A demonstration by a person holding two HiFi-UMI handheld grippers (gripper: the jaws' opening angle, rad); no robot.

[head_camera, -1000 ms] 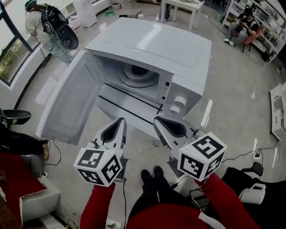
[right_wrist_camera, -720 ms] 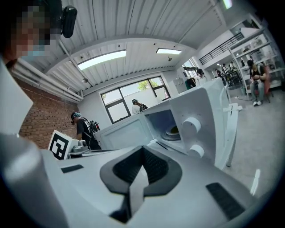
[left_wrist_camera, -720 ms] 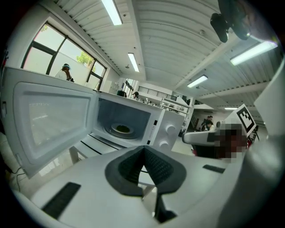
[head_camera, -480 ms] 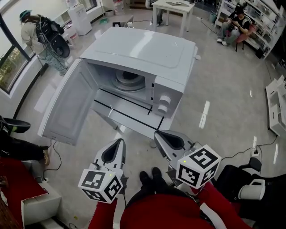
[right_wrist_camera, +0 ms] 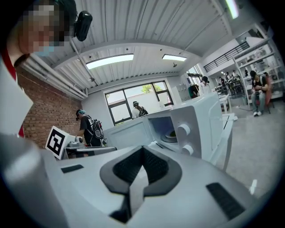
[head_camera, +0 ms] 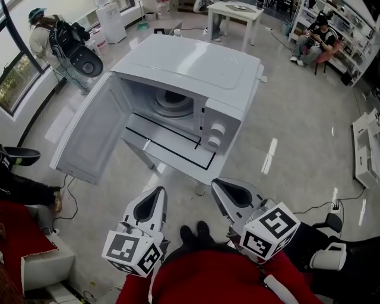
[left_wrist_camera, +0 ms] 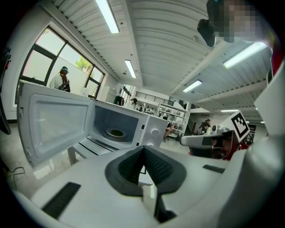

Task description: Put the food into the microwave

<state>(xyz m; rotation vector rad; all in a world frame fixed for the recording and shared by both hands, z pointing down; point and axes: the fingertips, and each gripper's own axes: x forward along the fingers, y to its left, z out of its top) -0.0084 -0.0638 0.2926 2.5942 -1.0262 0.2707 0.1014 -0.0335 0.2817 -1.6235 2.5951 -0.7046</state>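
The white microwave (head_camera: 193, 65) stands on a small white table (head_camera: 178, 155) with its door (head_camera: 89, 133) swung wide open to the left. Inside, a plate (head_camera: 172, 105) rests on the turntable, and the left gripper view shows dark greenish food (left_wrist_camera: 116, 132) on it. My left gripper (head_camera: 157, 191) and right gripper (head_camera: 221, 184) hang side by side in front of the table, well short of the microwave. Both are shut with nothing between the jaws, as seen in the left gripper (left_wrist_camera: 143, 149) and right gripper (right_wrist_camera: 142, 149) views.
A person with a backpack (head_camera: 65, 41) stands at the far left by the window. Another white table (head_camera: 234, 12) stands behind the microwave, with seated people and shelves (head_camera: 320, 35) at the back right. A cardboard box (head_camera: 41, 267) and cables lie at the lower left.
Both grippers have drawn back from the microwave towards the person, side by side, so the microwave now sits farther up the head view. Jaws stayed shut.
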